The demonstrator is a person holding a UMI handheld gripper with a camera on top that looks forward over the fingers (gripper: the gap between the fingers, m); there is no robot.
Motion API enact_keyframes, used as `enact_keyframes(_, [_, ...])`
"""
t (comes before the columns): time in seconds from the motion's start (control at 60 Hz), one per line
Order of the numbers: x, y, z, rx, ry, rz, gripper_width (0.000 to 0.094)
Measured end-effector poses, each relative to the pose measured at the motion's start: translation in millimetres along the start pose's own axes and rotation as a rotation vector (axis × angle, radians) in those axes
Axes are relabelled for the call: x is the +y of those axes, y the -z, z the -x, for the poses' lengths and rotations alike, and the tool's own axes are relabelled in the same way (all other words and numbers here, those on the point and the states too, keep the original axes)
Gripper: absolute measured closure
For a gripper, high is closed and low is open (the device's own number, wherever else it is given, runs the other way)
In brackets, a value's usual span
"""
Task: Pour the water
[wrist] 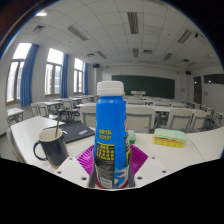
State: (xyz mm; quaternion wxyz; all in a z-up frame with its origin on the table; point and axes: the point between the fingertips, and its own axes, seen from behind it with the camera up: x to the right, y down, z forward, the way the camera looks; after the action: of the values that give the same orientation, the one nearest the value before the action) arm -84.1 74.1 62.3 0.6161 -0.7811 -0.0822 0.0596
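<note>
A tall blue plastic water bottle with a white screw cap and a printed label [110,132] stands upright between the two fingers of the hand-held gripper [110,170], whose magenta pads [87,157] show on either side of the bottle's lower body. The pads sit right against the bottle's sides with no gap showing, so the hand-held gripper appears closed on the bottle, gripping it low down. The bottle's base is hidden, so whether it rests on the white desk [35,128] or is lifted cannot be told. To the left of the bottle, near it, a dark navy ceramic mug with a handle [50,147] stands on the desk. Beyond the mug lies a dark flat notebook-like thing [76,130]. To the right of the bottle, well apart, a yellow-and-green sponge [167,139] lies on the desk. Behind are rows of classroom desks, windows with blue curtains [27,75] and a green chalkboard [143,87].
</note>
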Motion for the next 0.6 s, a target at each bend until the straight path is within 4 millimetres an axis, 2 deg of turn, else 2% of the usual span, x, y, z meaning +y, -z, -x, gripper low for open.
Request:
enact_keyframes(0.167, [2,5,-2,-0.005,-0.041,0.001,0.0327])
enact_keyframes(0.233, [-7,9,4,-0.022,-0.059,-0.027,0.0197])
enact_keyframes(0.3, [-15,27,1,-0.038,-0.086,-0.056,0.008])
enact_keyframes(0.467, [-15,79,3,-0.023,-0.134,-0.054,0.0092])
enact_keyframes(0.517, [-15,103,4,-0.017,-0.144,-0.073,0.0094])
enact_keyframes(0.6, [-13,135,19,-0.047,-0.143,-0.097,0.0093])
